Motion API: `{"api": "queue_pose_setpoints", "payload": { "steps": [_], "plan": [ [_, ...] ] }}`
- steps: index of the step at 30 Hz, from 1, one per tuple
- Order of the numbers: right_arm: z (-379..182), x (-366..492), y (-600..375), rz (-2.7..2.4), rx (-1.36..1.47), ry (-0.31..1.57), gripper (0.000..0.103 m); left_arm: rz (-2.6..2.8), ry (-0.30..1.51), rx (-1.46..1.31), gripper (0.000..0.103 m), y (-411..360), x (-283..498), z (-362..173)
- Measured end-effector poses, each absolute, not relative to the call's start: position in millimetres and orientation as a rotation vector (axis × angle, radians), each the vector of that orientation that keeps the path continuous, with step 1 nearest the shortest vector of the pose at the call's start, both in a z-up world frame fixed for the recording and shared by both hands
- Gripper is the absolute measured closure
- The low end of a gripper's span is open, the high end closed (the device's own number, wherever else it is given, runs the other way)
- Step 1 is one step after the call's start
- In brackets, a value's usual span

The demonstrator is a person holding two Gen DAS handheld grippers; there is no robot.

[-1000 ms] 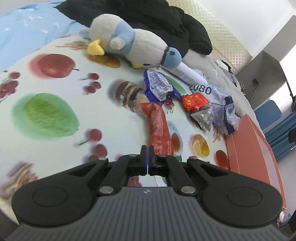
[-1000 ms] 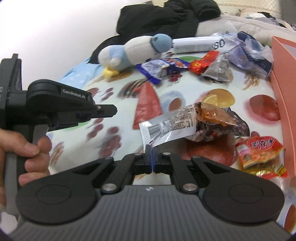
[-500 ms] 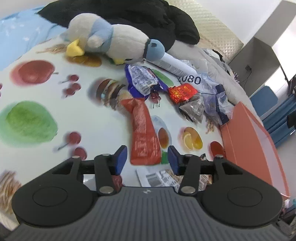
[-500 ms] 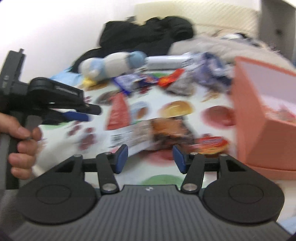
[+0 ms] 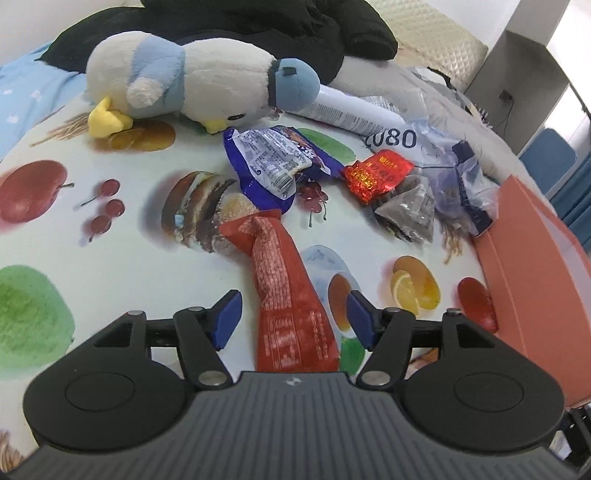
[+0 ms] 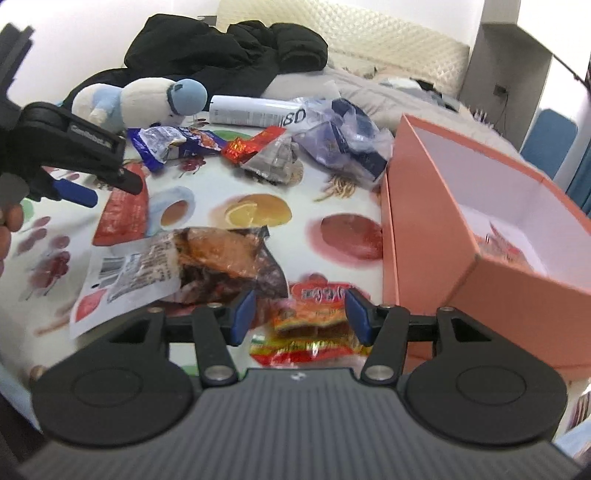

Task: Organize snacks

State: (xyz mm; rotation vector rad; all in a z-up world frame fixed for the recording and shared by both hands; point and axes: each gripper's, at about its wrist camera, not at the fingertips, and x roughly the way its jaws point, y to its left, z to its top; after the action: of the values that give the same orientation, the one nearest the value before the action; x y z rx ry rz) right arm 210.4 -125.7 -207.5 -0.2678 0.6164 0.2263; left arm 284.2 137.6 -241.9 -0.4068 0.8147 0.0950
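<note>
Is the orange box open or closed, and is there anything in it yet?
Open. The orange box has no lid on, and its white inside shows in the right wrist view. At least one red-printed snack packet lies on its floor, though it is blurred.

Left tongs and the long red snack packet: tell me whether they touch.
Apart. In the left wrist view the left tongs straddle the long red snack packet, and printed cloth shows between each blue pad and the packet.

White wall [image 6: 92, 22], quilted cream headboard [image 6: 388, 40], grey cabinet [image 5: 517, 66], blue chair [image 6: 550, 136]
</note>
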Motion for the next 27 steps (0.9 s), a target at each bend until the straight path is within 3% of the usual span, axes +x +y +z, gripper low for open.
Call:
{"api": "queue_pose_setpoints", "payload": {
  "steps": [6,14,27],
  "plan": [
    [-223.3,226.9,-123.9,0.210,-0.292,0.683,0.049,0.089,0.835,-0.371,0.037,134.8,299.5,-251.4],
    [-230.4,226.9,-132.7,0.272,-0.184,0.761,0.048,0.084,0.828,-0.306,0.055,130.8,304.4,-258.7],
    [-230.5,206.8,-135.2,0.334,-0.135,0.811,0.051,0.044,0.807,-0.284,0.060,125.1,245.8,-237.5]
  ]
}}
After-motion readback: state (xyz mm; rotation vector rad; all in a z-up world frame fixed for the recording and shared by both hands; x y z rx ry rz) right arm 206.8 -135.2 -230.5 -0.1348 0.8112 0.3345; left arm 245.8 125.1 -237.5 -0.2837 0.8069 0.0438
